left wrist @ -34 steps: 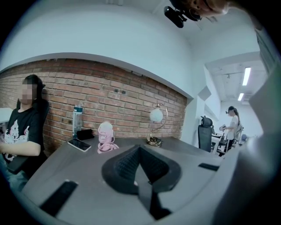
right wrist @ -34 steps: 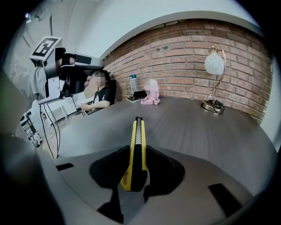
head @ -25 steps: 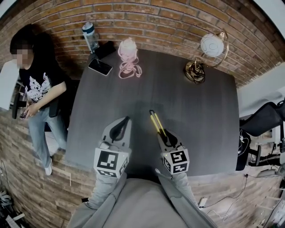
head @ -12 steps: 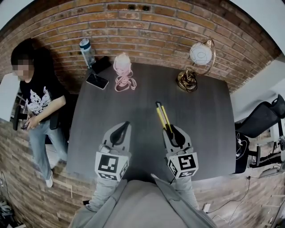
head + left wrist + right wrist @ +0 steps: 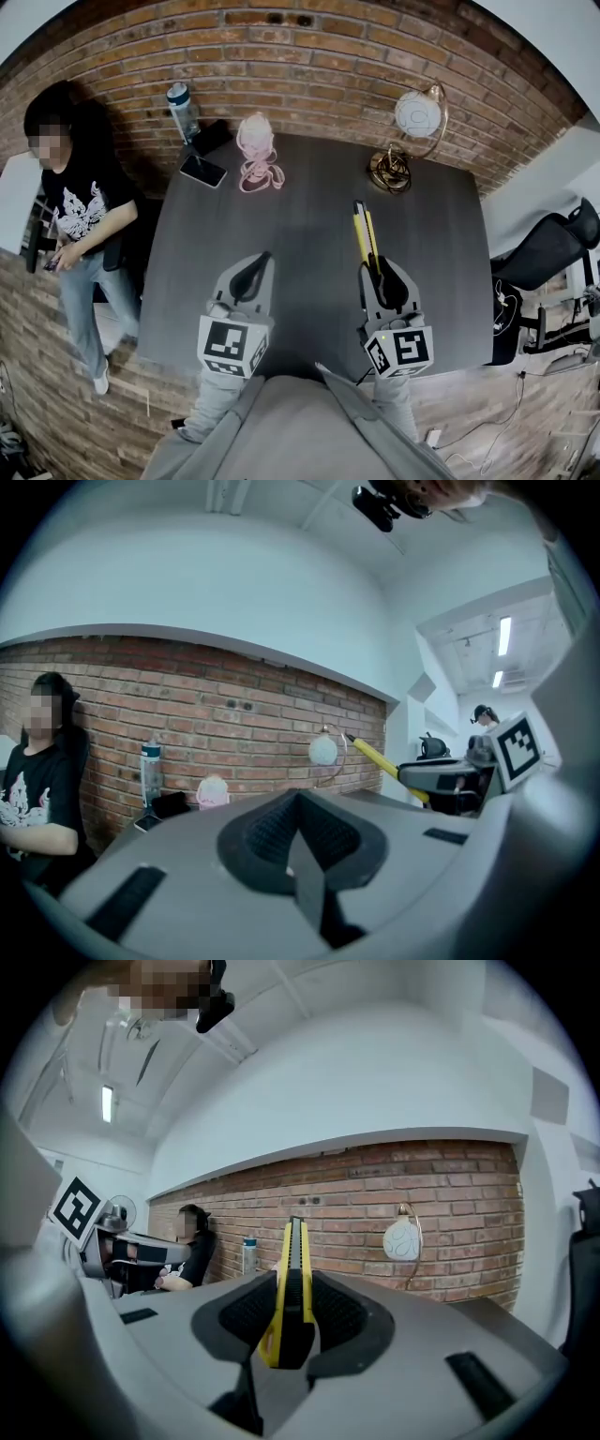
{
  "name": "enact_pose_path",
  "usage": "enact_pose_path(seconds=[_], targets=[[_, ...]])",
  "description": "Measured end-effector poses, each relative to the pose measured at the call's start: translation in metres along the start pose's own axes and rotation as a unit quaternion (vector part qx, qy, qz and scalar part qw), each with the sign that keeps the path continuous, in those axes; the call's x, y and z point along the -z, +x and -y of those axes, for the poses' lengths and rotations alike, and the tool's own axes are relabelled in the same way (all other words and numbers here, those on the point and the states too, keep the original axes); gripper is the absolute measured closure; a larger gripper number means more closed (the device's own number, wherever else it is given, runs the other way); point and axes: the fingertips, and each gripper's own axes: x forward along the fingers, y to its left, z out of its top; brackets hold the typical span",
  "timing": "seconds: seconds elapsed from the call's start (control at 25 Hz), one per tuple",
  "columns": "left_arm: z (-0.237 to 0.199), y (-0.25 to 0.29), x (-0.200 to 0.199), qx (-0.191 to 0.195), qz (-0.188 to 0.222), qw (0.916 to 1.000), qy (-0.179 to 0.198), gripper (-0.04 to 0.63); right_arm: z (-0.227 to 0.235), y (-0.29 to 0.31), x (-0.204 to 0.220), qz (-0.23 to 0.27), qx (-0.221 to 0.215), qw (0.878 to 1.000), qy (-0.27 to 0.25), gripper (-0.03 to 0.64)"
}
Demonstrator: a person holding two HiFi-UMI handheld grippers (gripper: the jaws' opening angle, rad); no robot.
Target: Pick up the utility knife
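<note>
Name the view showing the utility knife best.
The right gripper view: the utility knife fills the centre, clamped between the right gripper's fingers. The head view shows it small from above; the left gripper view, only a distant yellow sliver.

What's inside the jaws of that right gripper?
A yellow utility knife, clamped in the right gripper, with its front end sticking out ahead. The jaws cover the sides of its rear part.
</note>
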Motion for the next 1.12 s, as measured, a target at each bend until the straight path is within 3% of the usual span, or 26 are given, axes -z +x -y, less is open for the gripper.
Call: enact_pose_path(seconds=[1.12], targets=[[0.014,-0.005,0.005,0.008,-0.01,0.9999,0.003,0.575,0.002,-0.029,0.007,0.006,0.006,0.999,0.038,0.488]])
